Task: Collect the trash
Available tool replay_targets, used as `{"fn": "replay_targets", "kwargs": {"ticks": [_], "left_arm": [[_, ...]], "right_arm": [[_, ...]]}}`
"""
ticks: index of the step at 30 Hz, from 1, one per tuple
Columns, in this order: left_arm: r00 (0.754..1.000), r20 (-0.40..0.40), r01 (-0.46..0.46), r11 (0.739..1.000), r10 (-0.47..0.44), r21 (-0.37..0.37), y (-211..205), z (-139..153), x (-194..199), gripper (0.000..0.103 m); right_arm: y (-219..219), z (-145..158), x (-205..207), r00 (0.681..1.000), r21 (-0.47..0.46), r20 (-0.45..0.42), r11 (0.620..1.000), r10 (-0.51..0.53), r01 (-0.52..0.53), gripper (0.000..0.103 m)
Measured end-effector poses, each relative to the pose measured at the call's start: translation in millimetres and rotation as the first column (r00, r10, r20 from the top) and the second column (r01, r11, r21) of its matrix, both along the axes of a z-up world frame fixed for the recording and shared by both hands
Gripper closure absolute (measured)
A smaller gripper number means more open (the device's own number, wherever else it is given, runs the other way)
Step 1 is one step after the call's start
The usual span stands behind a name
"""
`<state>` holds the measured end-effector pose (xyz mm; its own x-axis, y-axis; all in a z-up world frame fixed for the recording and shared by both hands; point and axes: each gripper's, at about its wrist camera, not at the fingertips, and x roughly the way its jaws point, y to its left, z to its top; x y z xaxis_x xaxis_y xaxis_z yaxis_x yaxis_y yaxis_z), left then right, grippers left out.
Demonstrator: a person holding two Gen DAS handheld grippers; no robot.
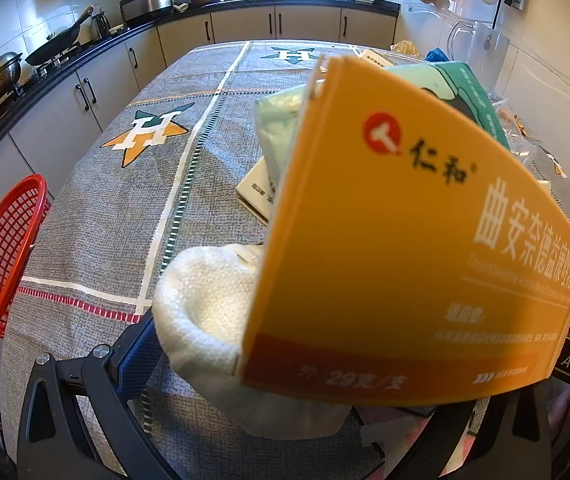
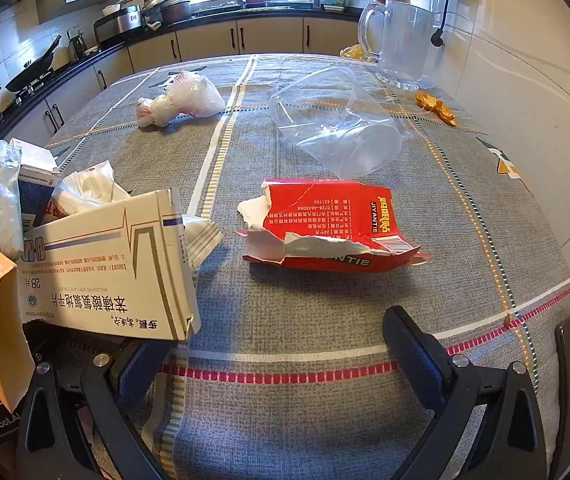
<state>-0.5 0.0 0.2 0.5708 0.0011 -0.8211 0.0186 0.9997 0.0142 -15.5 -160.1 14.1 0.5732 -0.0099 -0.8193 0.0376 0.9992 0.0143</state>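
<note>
Right up against the left gripper stands an orange box, with a white crumpled cloth beside it between the wide-spread jaws; nothing is pinched. Farther left, a red basket hangs at the edge of the table. Spread wide and empty, the right gripper hovers over the cloth-covered table near a torn red carton, a white box, a clear cup and a knotted plastic bag.

left gripper: fingers spread wide, angled down | right gripper: fingers spread wide, angled down
</note>
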Motion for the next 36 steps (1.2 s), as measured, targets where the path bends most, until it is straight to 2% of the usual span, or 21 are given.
{"fn": "replay_targets", "kwargs": {"ticks": [3, 6, 11, 16, 19, 21, 22, 23, 25, 27, 33, 36], "left_arm": [[1.000, 0.008, -0.003, 1.000, 0.003, 0.013, 0.2, 2.0, -4.8, 0.000], [0.999, 0.050, 0.016, 1.000, -0.017, 0.020, 3.0, 9.1, -21.2, 0.000], [0.992, 0.123, 0.032, 0.999, -0.036, 0.036, 6.5, 24.4, -58.9, 0.000], [0.980, 0.197, 0.024, 0.999, -0.029, 0.025, 18.2, 42.1, -100.1, 0.000], [0.969, 0.249, 0.008, 1.000, -0.013, 0.021, 21.8, 51.2, -123.4, 0.000], [0.962, 0.274, 0.002, 1.000, -0.002, 0.001, 27.8, 55.9, -138.2, 0.000], [0.959, 0.284, -0.003, 1.000, 0.003, -0.001, 29.0, 57.6, -143.6, 0.000], [0.956, 0.293, -0.008, 1.000, 0.009, -0.005, 31.1, 59.3, -148.9, 0.000], [0.952, 0.307, -0.015, 1.000, 0.019, -0.013, 36.2, 60.5, -155.5, 0.000], [0.947, 0.320, -0.021, 1.000, 0.026, -0.017, 38.9, 61.5, -162.8, 0.000], [0.943, 0.329, -0.039, 0.999, 0.042, -0.016, 42.4, 60.0, -173.1, 0.000], [0.944, 0.327, -0.047, 0.999, 0.047, -0.009, 42.2, 58.4, -172.1, 0.000]], "right_arm": [[-0.6, 0.3, -0.9, 1.000, 0.005, -0.018, 1.000, 0.025, -0.025, 0.000], [-6.7, 2.4, -6.2, 0.998, 0.010, -0.052, 0.999, 0.041, -0.040, 0.000], [-19.6, 12.4, -35.6, 0.999, 0.042, -0.031, 0.998, 0.037, -0.036, 0.000], [-14.6, 35.6, -84.5, 0.997, -0.023, 0.056, 0.998, 0.057, -0.055, 0.000], [-11.6, 59.2, -119.4, 0.982, -0.023, 0.180, 0.998, 0.062, -0.059, 0.000], [-7.5, 76.3, -144.8, 0.957, -0.038, 0.286, 0.998, 0.055, -0.046, 0.000], [-5.2, 78.5, -150.3, 0.949, -0.047, 0.311, 0.998, 0.057, -0.044, 0.000], [-0.6, 79.5, -156.3, 0.943, -0.048, 0.324, 0.997, 0.075, -0.063, 0.000], [7.4, 75.0, -159.3, 0.951, -0.014, 0.282, 0.991, 0.130, -0.131, 0.000], [13.4, 73.5, -168.5, 0.942, 0.004, 0.302, 0.988, 0.146, -0.155, 0.000], [35.2, 75.7, -197.6, 0.906, -0.052, 0.366, 0.977, 0.213, -0.209, 0.000], [40.0, 75.7, -198.9, 0.903, -0.071, 0.364, 0.973, 0.230, -0.219, 0.000]]}}
